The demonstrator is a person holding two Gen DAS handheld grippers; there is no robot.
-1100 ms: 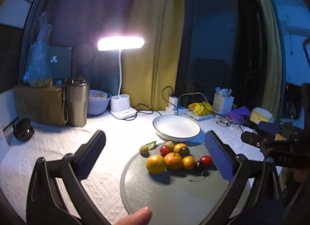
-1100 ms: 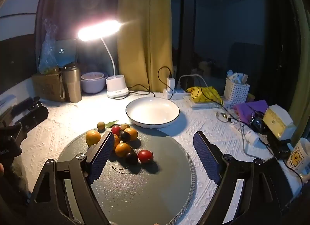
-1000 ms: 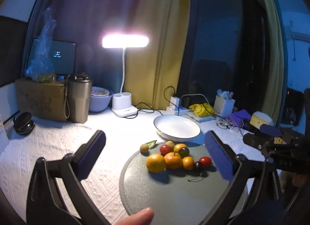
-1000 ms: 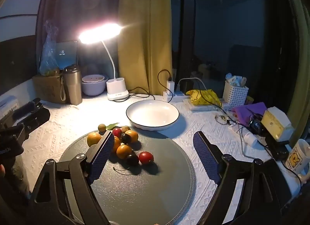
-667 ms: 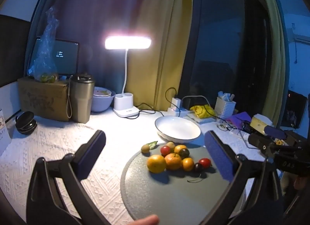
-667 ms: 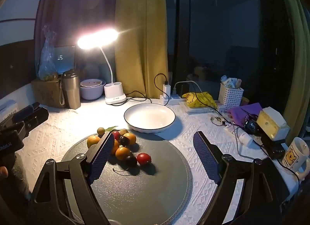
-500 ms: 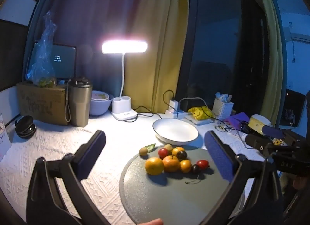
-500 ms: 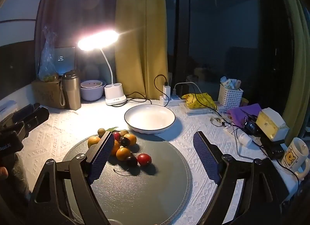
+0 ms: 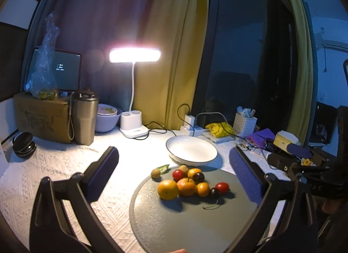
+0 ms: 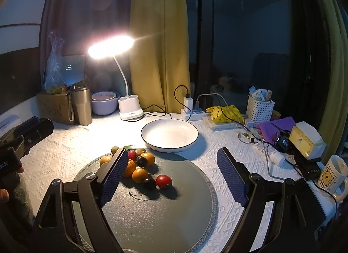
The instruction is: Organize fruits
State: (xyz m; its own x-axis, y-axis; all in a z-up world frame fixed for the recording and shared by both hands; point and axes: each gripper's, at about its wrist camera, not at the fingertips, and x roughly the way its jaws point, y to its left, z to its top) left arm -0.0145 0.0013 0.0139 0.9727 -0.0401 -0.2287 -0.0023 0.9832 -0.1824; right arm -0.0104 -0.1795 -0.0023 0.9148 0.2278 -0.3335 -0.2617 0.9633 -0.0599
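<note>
Fruits clustered left-to-right on mat.

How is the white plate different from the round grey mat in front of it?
The white plate has a raised, dark-edged rim; the round grey mat lies flat. The plate is glossy, smaller and holds nothing; the mat is matte, larger, and the fruit pile sits on its far left part. The plate is nearer the desk lamp. Both are round and rest on the white tablecloth.

Both the left gripper and right gripper had black frames, silver screws and dark blue textured pads.
</note>
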